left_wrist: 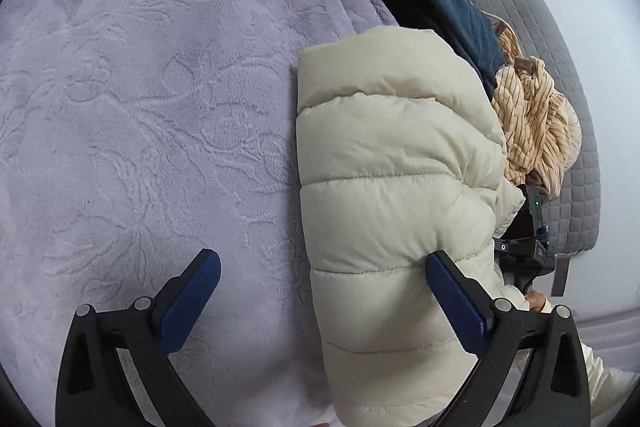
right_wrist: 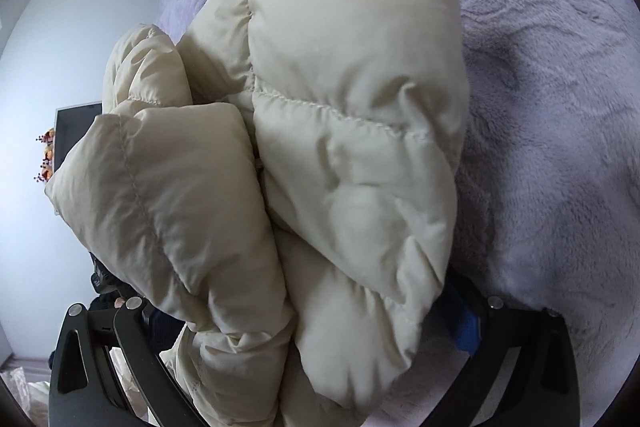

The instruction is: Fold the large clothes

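the left gripper [left_wrist: 320,291] stands wide open, empty, one finger against the puffer jacket [left_wrist: 400,167] edge (steadying it). the right gripper [right_wrist: 312,311] straddles the jacket bundle; its grip cannot be told.

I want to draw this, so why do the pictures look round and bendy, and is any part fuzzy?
Both views are fisheye, so dark corners ring them and edges bulge. In the left wrist view the puffy jacket and lilac blanket look sharp under soft, even light. In the right wrist view the jacket fills the frame and looks slightly soft, with a dim shadow on the blanket beside it.
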`<state>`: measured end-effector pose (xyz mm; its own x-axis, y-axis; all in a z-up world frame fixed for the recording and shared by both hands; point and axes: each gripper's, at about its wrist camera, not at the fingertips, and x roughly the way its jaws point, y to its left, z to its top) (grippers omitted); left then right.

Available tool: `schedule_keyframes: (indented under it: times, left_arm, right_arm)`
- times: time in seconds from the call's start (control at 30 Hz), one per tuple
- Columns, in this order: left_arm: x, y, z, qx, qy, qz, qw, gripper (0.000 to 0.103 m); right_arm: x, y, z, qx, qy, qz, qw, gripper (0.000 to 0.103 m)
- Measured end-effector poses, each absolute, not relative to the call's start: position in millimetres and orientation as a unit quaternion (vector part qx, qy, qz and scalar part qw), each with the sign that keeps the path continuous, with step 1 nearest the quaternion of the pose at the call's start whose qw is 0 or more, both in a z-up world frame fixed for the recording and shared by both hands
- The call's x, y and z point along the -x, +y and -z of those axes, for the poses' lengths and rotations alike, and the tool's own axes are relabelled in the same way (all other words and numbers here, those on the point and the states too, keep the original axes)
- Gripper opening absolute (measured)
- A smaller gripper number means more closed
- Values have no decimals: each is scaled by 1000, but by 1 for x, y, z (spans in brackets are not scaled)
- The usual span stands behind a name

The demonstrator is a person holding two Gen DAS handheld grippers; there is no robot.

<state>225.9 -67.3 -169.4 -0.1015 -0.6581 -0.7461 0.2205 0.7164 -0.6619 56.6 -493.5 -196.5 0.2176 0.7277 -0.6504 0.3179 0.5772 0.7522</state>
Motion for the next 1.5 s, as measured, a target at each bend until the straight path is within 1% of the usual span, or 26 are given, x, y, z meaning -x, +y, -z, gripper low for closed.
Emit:
schedule_keyframes:
  times: [0.2,0.37,0.4,0.43,0.47,0.5,0.53,0.57,0.63,0.73,0.87,1.07,1.23,1.4,1.5]
  left_arm:
    - [-226,-92,179,186,661,372,625,103]
    - [-221,-114,188,172,670,371,620,103]
    - [-221,-115,189,175,671,370,618,103]
    - [-220,-115,189,174,672,364,621,103]
    - [-218,-115,186,174,668,365,625,95]
    - [-216,-115,182,173,662,371,628,90]
    - [-215,-114,176,169,656,375,633,85]
    - [-213,-113,170,167,650,381,636,80]
    - [-210,-110,155,165,639,390,642,78]
    - [-204,-98,133,167,627,394,650,78]
    - [-191,-64,111,174,622,388,657,78]
    - [-159,9,99,181,631,355,665,78]
    - [-128,68,109,188,645,315,670,78]
    - [-106,107,147,183,670,268,668,78]
    - [-98,110,162,184,671,258,670,79]
  right_arm:
    - [-72,-480,198,-433,603,-175,647,103]
    - [-89,-464,201,-436,600,-181,646,103]
    - [-90,-462,200,-437,598,-182,647,100]
    - [-91,-460,198,-439,595,-184,648,90]
    - [-91,-459,196,-446,589,-188,647,82]
    - [-90,-459,193,-456,584,-191,644,69]
    - [-89,-458,190,-461,578,-191,645,60]
    - [-88,-457,186,-464,574,-193,646,57]
    - [-86,-453,179,-472,568,-196,645,53]
    - [-84,-441,166,-478,561,-208,643,53]
    - [-84,-412,146,-474,558,-225,643,52]
    - [-81,-343,139,-464,572,-249,629,53]
    - [-81,-284,155,-465,590,-267,604,53]
    - [-95,-236,185,-454,621,-260,584,53]
    - [-104,-219,196,-437,642,-234,585,64]
